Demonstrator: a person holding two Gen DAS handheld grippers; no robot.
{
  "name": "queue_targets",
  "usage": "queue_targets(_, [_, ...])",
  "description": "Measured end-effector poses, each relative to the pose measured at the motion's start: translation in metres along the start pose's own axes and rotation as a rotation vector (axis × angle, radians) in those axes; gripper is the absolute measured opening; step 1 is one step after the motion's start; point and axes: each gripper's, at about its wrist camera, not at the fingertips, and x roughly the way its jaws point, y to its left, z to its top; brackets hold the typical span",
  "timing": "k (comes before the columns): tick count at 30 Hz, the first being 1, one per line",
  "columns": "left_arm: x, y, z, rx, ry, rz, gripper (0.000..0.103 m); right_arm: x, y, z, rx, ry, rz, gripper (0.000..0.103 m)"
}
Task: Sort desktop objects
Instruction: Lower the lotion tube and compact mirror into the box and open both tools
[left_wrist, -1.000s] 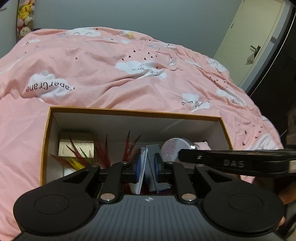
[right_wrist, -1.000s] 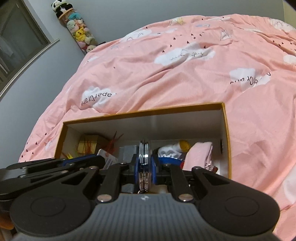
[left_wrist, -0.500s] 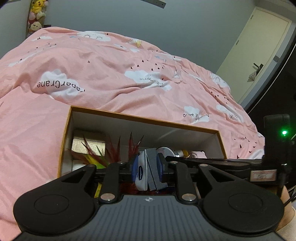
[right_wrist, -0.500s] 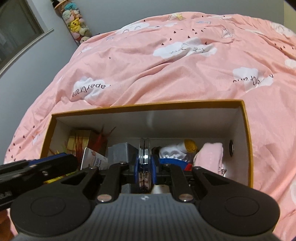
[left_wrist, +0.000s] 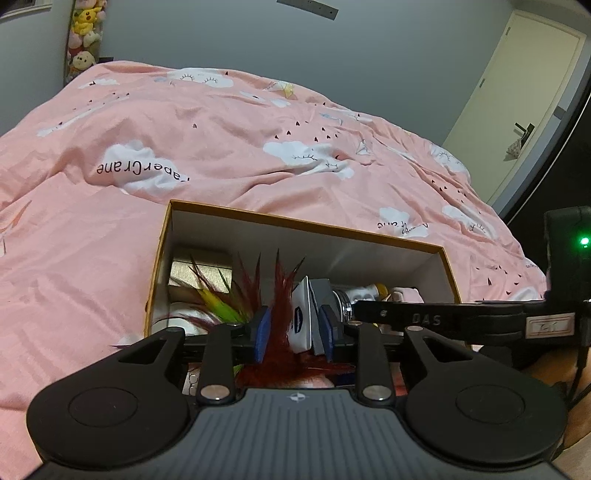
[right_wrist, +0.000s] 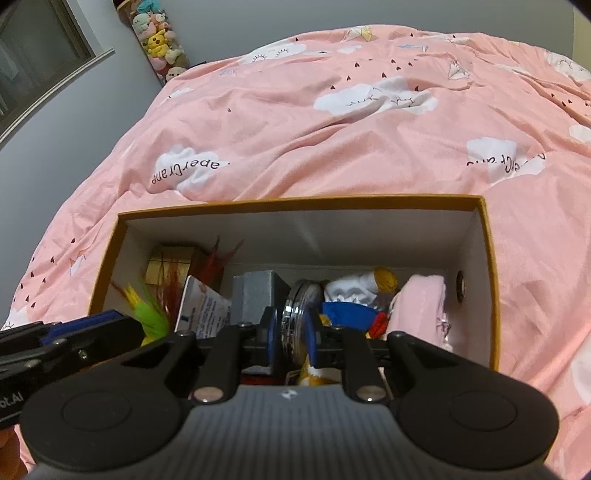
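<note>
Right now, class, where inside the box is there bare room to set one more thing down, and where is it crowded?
Free: the floor strip along the box's far wall, behind the grey block. Crowded: everything nearer, from gold box to pink pouch.

Left tongs (left_wrist: 293, 334) opening; right tongs (right_wrist: 291, 338) opening, both angled down

Two close wrist views, angled down into one box (left_wrist: 306, 223)

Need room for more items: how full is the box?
Fairly full: the box floor is crowded with objects, though its upper space is free.
</note>
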Motion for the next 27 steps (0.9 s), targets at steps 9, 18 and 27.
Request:
queue_targets(9, [-0.022, -0.018, -0.009, 0.066, -0.047, 0.057, 0.054, -0.057, 0.007, -0.018, -0.062, -0.114, 0.011, 0.024])
queue_targets(18, [-0.060, -0.045, -0.019, 0.162, -0.136, 0.121, 0.079, -0.123, 0.023, -0.041, -0.169, -0.291, -0.018, 0.040])
queue_targets(27, [-0.090, -0.066, -0.045, 0.216, -0.194, 0.156, 0.084, -0.163, 0.032, -0.077, -0.208, -0.445, -0.040, 0.057])
